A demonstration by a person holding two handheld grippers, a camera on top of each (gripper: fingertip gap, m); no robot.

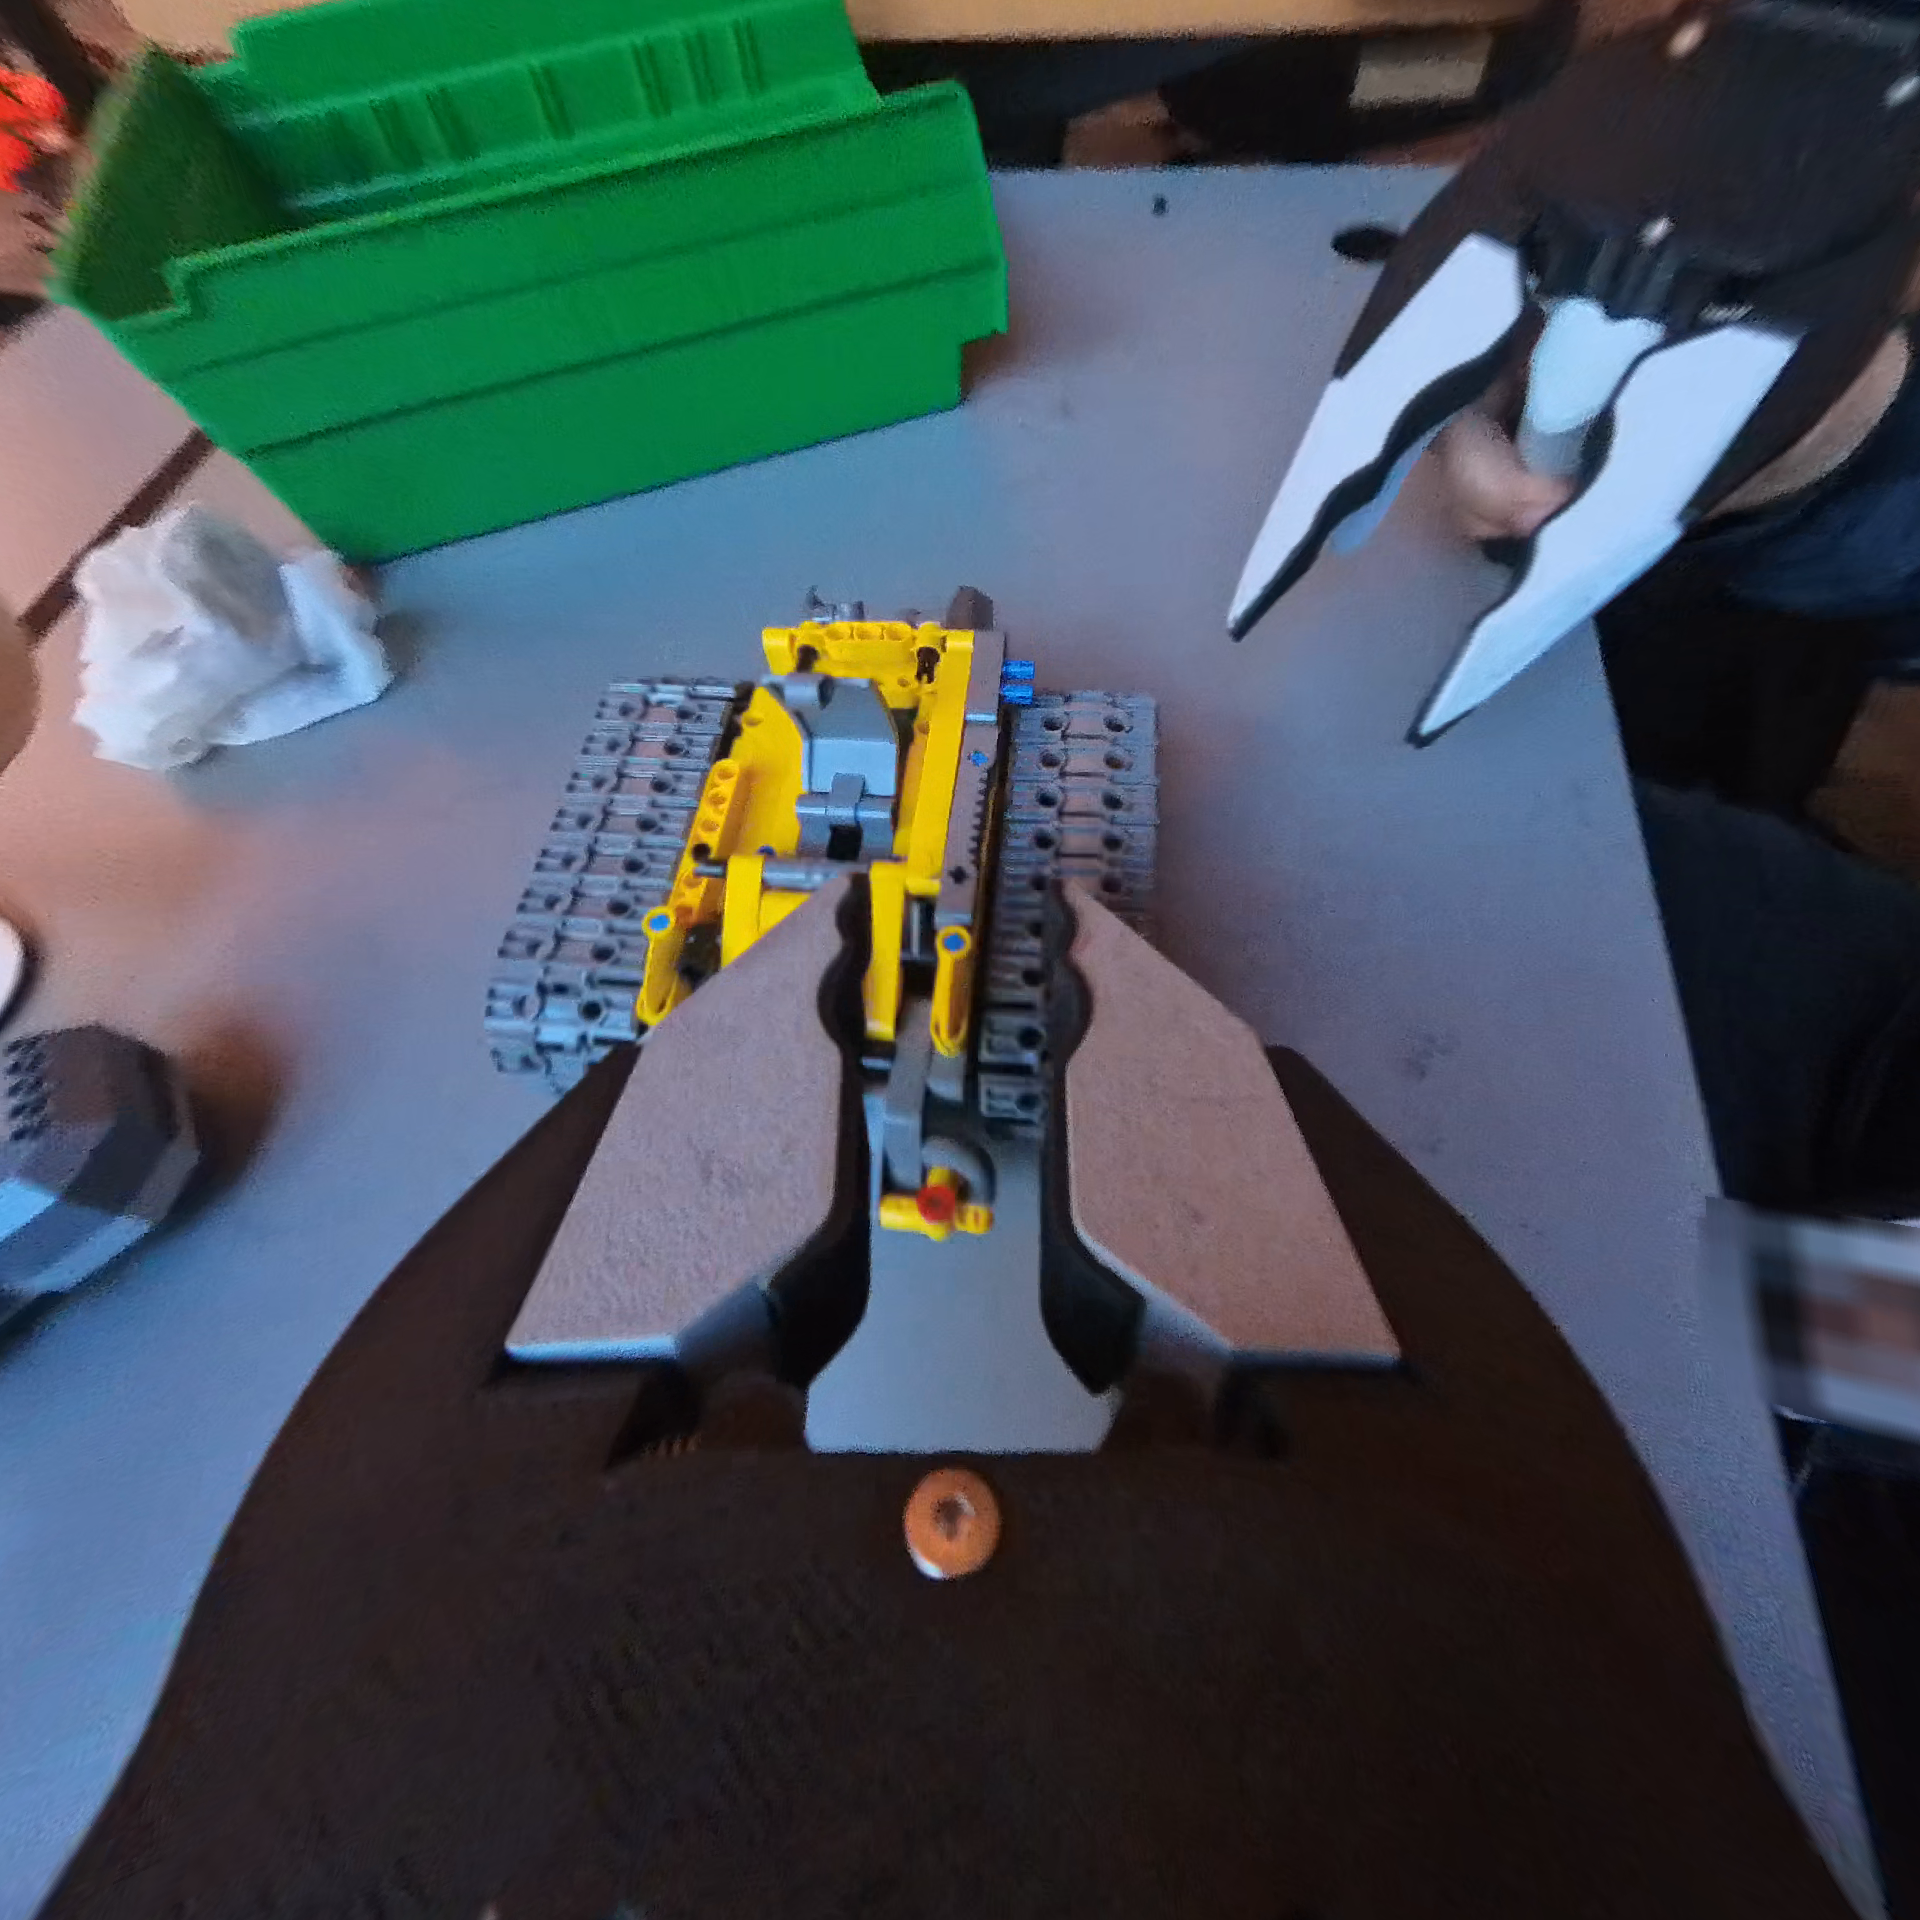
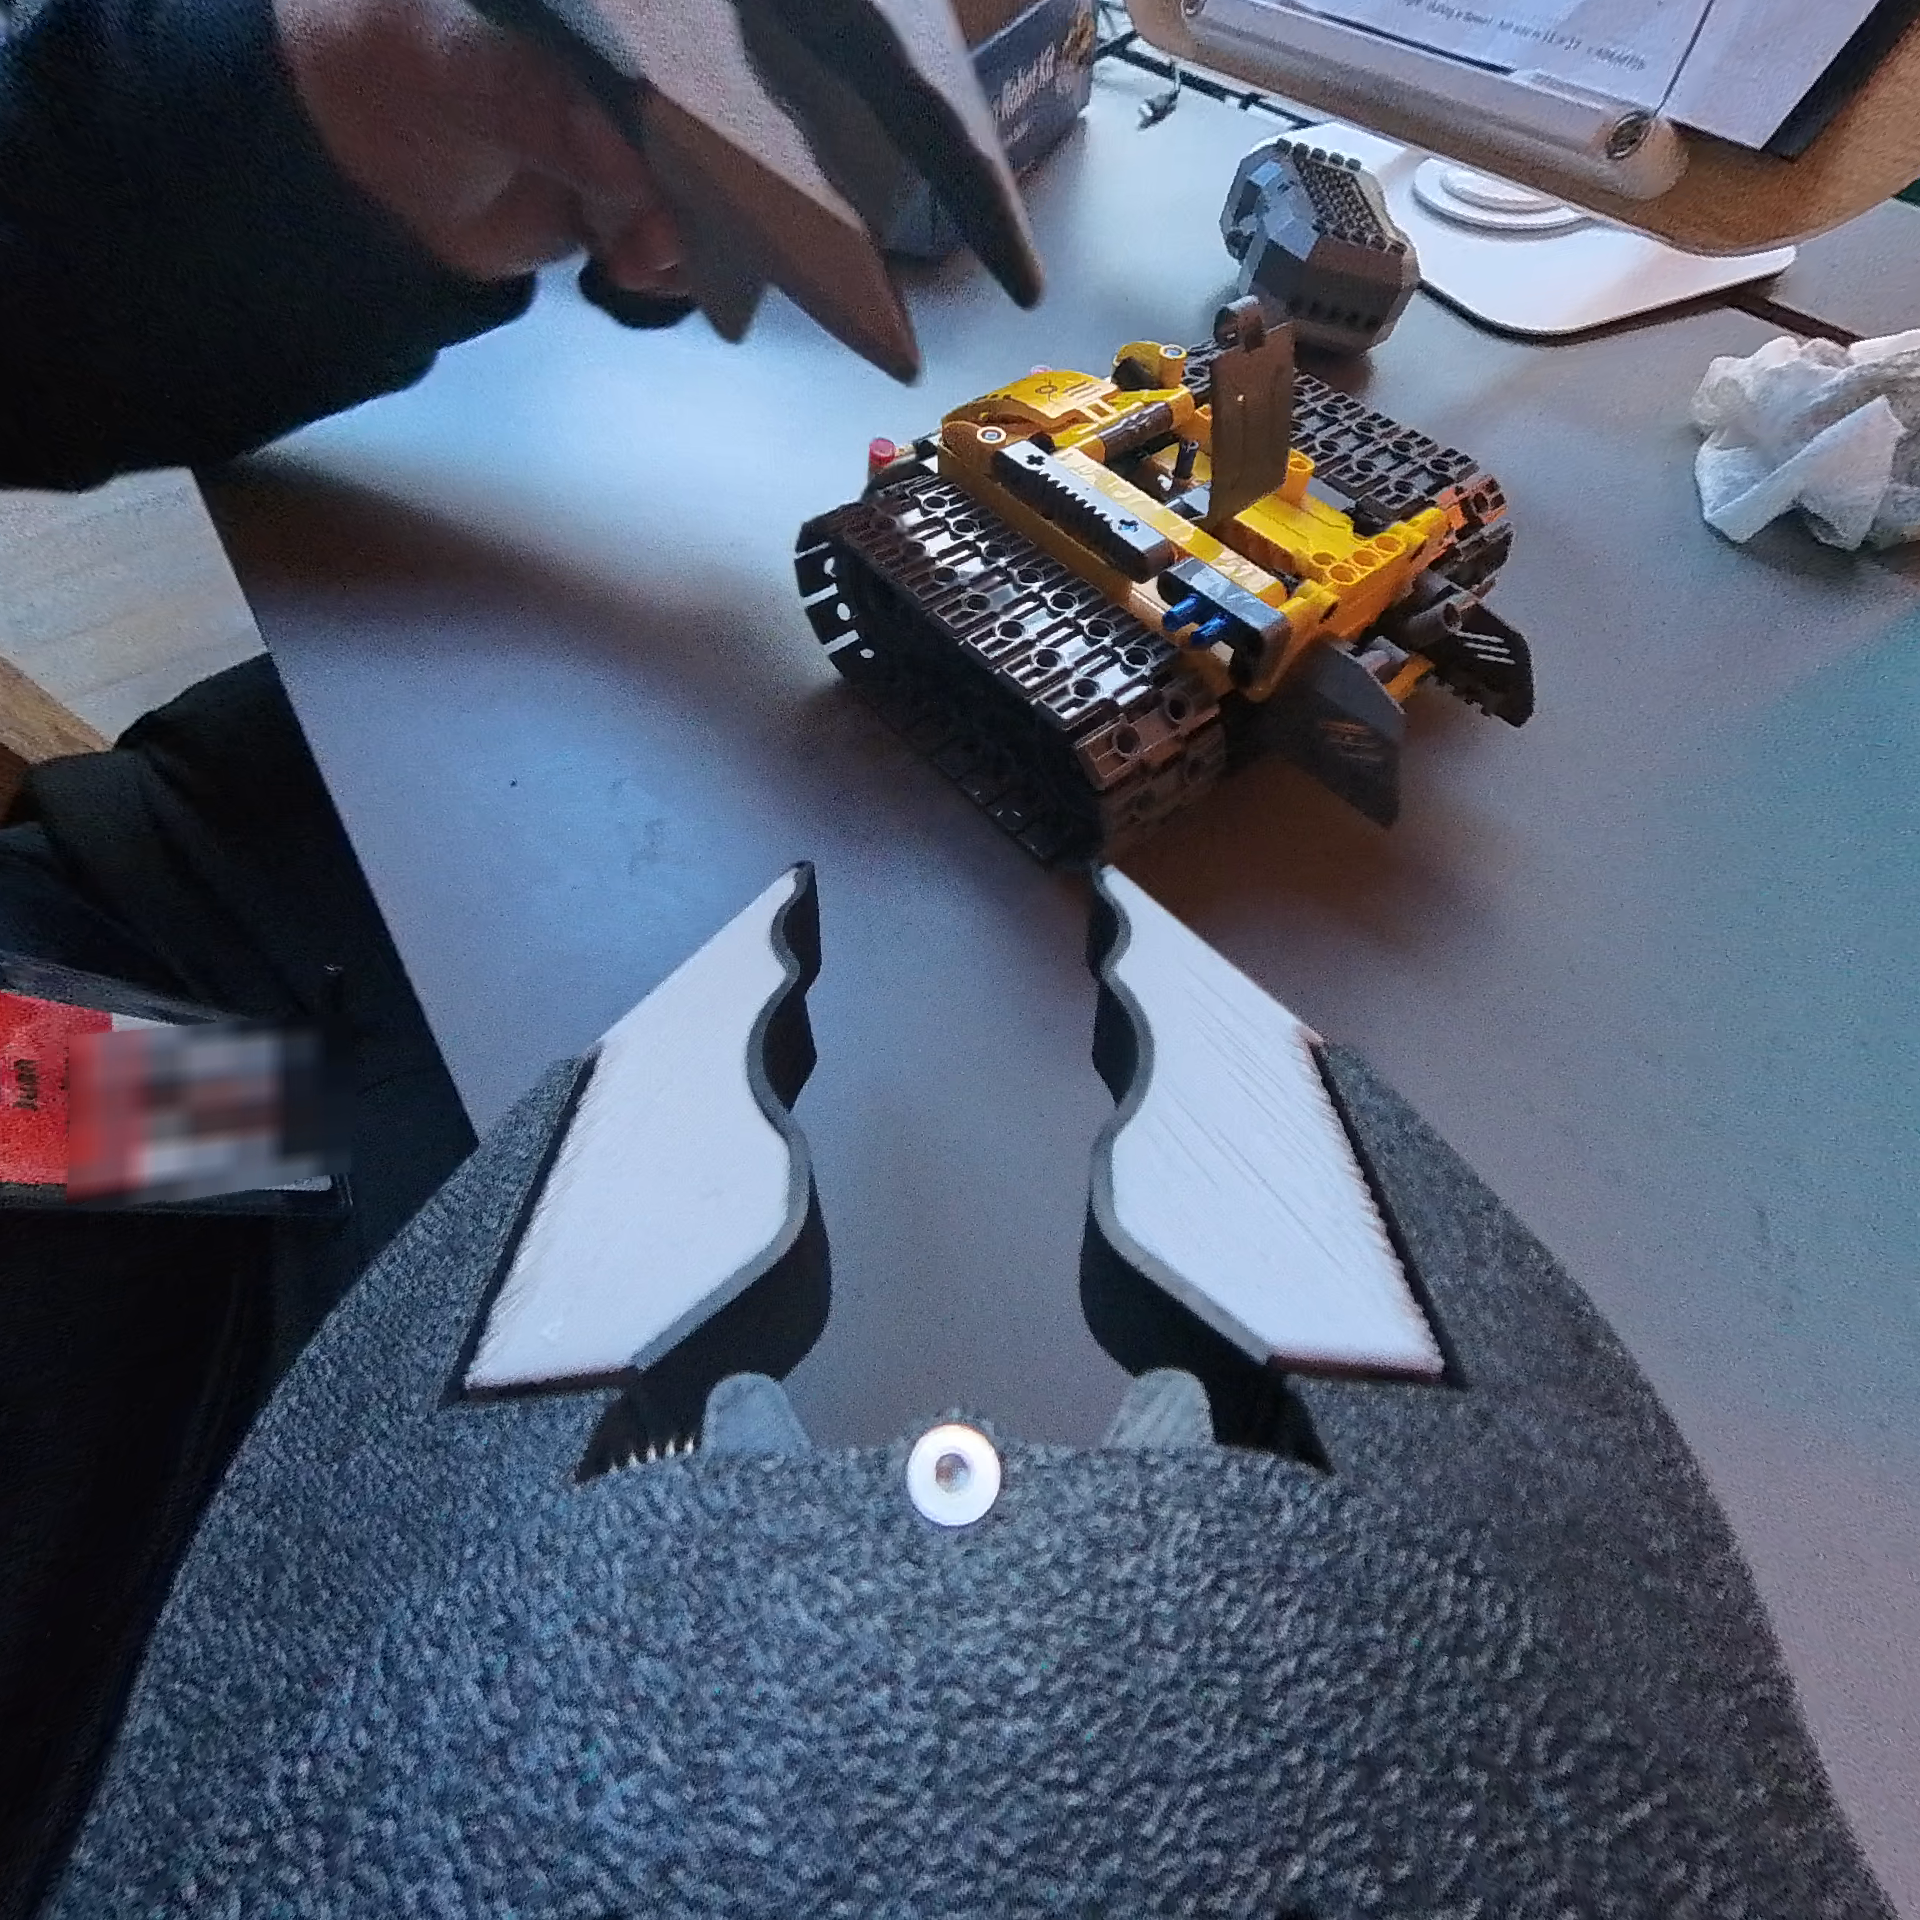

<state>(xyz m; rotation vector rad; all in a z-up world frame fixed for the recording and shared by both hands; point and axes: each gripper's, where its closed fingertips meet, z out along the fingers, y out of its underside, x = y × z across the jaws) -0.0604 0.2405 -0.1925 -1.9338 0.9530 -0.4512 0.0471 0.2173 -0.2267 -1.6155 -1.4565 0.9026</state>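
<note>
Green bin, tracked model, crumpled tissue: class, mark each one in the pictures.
Green bin [image 1: 582,343], left wrist view, on its front wall.
Tracked model [image 2: 1153,540], right wrist view, on its yellow body.
Crumpled tissue [image 1: 223,639], left wrist view, on its white middle.

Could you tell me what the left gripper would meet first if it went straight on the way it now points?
Most likely the yellow tracked brick vehicle. The open left gripper points along its body, the vehicle's grey arm already lying between the fingers, though the right wrist view suggests it hovers above. Beyond stands the green bin.
</note>
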